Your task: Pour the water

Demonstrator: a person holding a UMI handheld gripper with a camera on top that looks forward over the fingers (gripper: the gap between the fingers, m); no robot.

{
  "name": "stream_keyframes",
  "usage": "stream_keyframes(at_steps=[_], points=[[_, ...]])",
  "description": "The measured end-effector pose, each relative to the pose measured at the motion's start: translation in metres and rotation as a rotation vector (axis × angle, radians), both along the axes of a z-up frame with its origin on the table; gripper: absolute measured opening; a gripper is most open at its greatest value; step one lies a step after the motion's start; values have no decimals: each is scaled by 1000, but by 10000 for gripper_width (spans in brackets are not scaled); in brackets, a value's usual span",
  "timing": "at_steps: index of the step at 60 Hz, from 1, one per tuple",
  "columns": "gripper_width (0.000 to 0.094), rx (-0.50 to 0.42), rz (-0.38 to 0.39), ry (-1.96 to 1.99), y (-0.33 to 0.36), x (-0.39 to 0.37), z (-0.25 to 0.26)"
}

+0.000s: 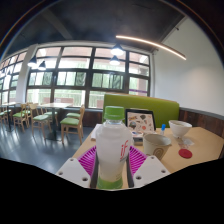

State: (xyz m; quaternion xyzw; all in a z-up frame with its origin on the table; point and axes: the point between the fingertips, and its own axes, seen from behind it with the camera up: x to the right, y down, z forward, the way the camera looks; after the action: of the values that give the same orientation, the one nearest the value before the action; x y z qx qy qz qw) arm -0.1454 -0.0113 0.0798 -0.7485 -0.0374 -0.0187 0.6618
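Note:
My gripper point(111, 168) is shut on a clear plastic bottle point(112, 148) with a white label and a pale green liquid at its base. The bottle stands upright between the magenta pads point(88, 160), which press on both its sides, and it is held above the wooden table point(200, 146). A clear glass cup point(156, 144) stands on the table just right of the bottle. A white bowl point(180, 127) sits farther back to the right.
A red lid or coaster point(185, 154) lies on the table right of the cup. A menu card point(139, 122) stands behind the bottle. A green bench seat point(150, 108) runs along the back, and chairs and tables point(70, 122) stand at the left by the windows.

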Motion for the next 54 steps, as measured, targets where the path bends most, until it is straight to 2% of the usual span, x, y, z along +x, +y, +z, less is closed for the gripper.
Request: stream_keyframes(at_steps=[2, 4, 5, 17, 26, 33, 39, 48, 54], points=[[368, 8, 11, 1, 3, -2, 2], [366, 15, 18, 2, 6, -3, 2], [327, 23, 22, 2, 8, -3, 3], [292, 21, 41, 134, 39, -4, 8], [292, 17, 83, 585, 77, 0, 38], [292, 45, 76, 1107, 82, 24, 72], [291, -8, 65, 1475, 101, 57, 56], [291, -126, 141, 1885, 102, 64, 60], [290, -169, 149, 2049, 91, 60, 65]])
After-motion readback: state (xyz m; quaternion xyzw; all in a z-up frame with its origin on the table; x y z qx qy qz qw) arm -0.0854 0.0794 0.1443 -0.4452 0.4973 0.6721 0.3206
